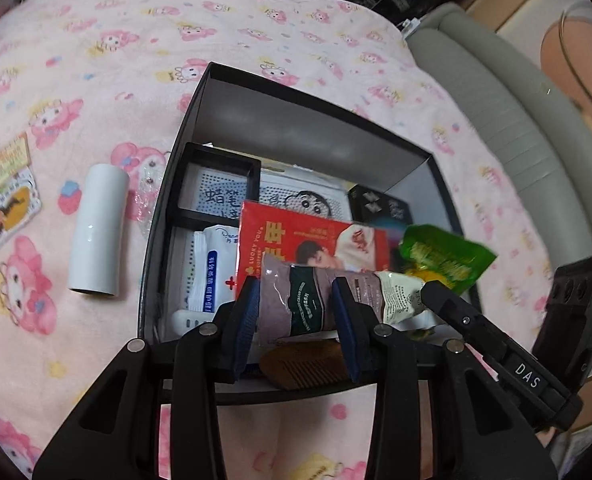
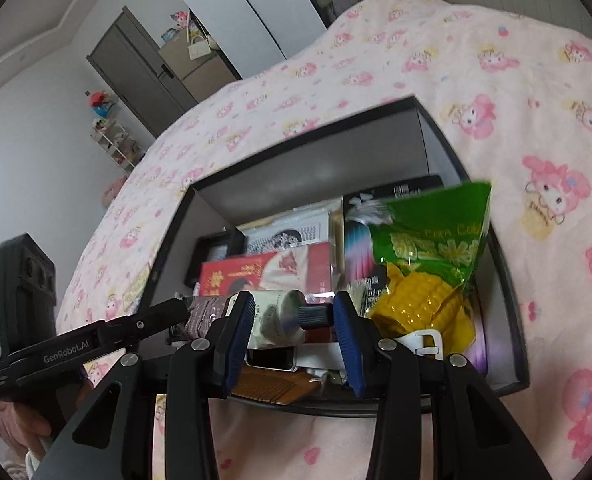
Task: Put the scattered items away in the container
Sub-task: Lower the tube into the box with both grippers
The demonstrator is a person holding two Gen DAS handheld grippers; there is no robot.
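Note:
A small mauve, green and white tube (image 1: 299, 304) hangs crosswise over the open black box (image 1: 296, 132). Its tail end sits between the blue pads of my left gripper (image 1: 296, 280), which is shut on it. A finger of my right gripper (image 1: 447, 304) meets its white end. In the right wrist view the tube (image 2: 276, 312) runs through my right gripper (image 2: 292, 300), which is shut on its dark-capped end, and a left finger (image 2: 156, 318) touches the mauve tail. A green corn packet (image 2: 427, 248) stands blurred at the right side of the box (image 2: 315, 168).
On the pink patterned blanket (image 1: 136, 60) left of the box lie a white cylinder (image 1: 98, 232) and some sticker cards (image 1: 4, 196). The box holds a red packet (image 1: 307, 240), a brown comb (image 1: 303, 364), white sachets and dark frames. A grey padded edge (image 1: 495, 120) runs along the right.

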